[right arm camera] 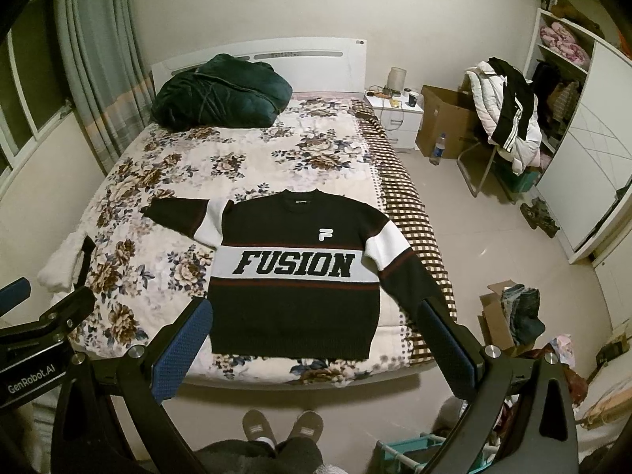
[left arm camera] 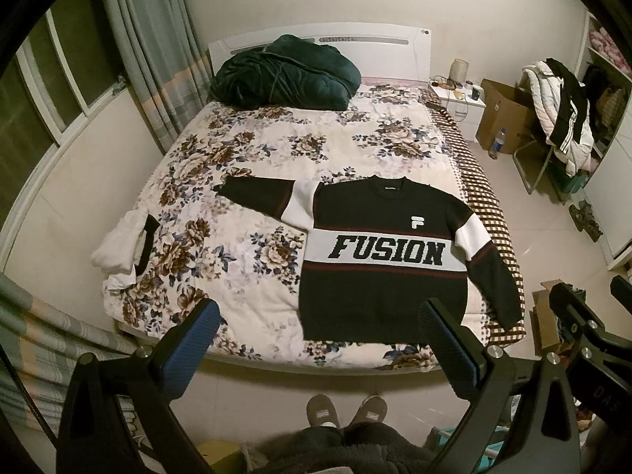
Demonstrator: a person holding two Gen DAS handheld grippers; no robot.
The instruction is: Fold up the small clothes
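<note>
A black sweater (left arm camera: 379,296) with a white band reading FUSION lies flat, face up, on the floral bedspread (left arm camera: 245,158), both sleeves spread out; it also shows in the right wrist view (right arm camera: 292,316). The right sleeve hangs over the bed's right side. My left gripper (left arm camera: 320,339) is open and empty, held above the foot of the bed, short of the sweater's hem. My right gripper (right arm camera: 316,339) is open and empty, also above the foot of the bed near the hem. Neither touches the sweater.
A folded white garment (left arm camera: 122,245) lies at the bed's left edge. A dark green quilt (left arm camera: 284,75) is heaped at the headboard. A nightstand (right arm camera: 395,118), cardboard boxes (right arm camera: 446,122), a chair with clothes (right arm camera: 509,118) and a wardrobe (right arm camera: 584,166) stand to the right. My slippered feet (left arm camera: 343,414) are at the bed's foot.
</note>
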